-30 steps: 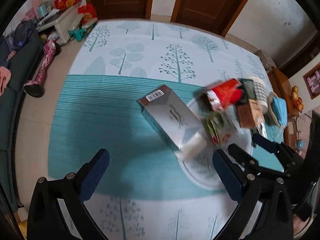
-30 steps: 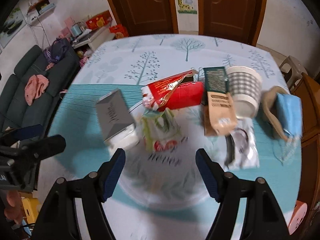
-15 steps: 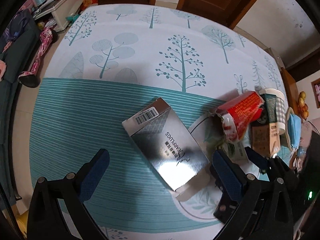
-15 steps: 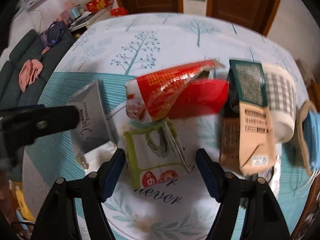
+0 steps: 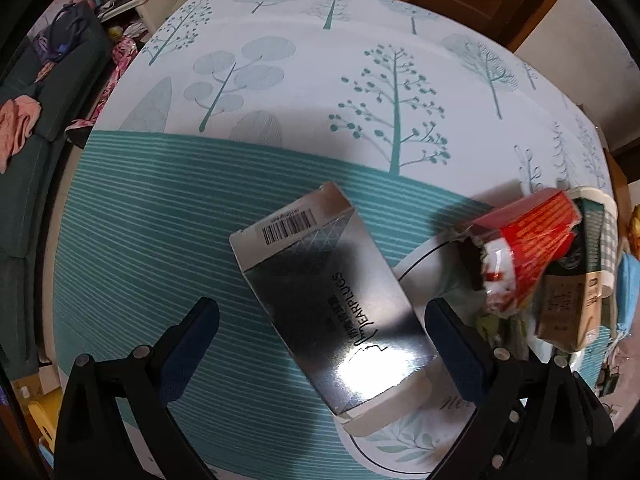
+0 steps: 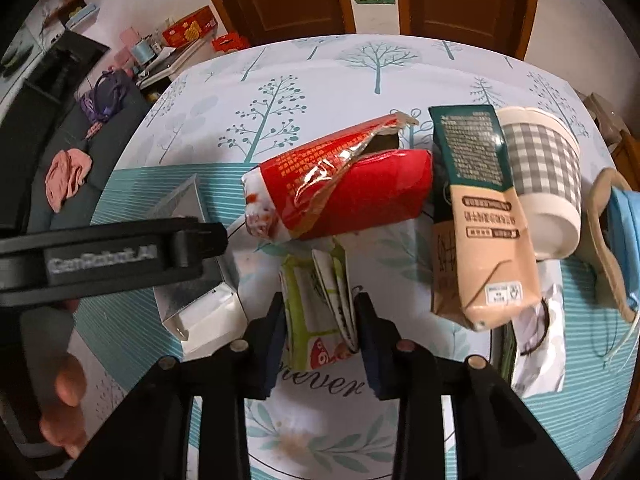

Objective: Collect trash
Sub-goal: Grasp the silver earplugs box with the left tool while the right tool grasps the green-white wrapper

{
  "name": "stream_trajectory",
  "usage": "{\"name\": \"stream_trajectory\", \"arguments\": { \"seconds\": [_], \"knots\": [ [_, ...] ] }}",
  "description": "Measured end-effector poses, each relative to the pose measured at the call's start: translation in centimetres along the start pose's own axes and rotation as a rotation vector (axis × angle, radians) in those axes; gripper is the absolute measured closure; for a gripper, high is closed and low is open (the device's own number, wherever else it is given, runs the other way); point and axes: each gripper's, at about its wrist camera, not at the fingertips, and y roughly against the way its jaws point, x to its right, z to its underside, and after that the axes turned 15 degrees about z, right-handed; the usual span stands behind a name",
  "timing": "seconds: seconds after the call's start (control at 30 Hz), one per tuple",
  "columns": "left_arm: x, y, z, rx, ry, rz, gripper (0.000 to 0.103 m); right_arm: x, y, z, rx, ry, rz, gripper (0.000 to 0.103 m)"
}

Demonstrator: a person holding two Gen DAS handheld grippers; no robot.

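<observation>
The right tool is closing on a green-and-white wrapper near the middle of the surface; thin, soft and crinkly, best pinched at its folded edge. The left tool stands apart around a light, stiff silver box.

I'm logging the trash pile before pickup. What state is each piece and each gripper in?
silver earplug box: lying flat, end flap open, between the open left gripper fingers.
green-white wrapper: crumpled, right gripper closing on it.
red packet: torn open, on its side.
drink carton: lying down, dented.
checked cup: tipped over.
</observation>
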Motion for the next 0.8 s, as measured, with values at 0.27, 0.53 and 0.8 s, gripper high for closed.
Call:
{"name": "stream_trajectory", "arguments": {
  "seconds": [0.27,0.53,0.8],
  "knots": [
    [-0.8,0.5,2.2,0.029,-0.006,-0.023,0.036,0.3,0.9,1.7,-0.002,-0.027,-0.043,0.079],
    [-0.8,2.8,6.2,0.031,-0.095,-0.016,0.040,0.9,2.7,5.6,-0.005,-0.089,-0.072,0.084],
    [1.1,8.8,12.8,0.051,-0.217,0.039,0.040,2.4,8.1,11.1,0.018,-0.135,-0.115,0.084]
  ]
}}
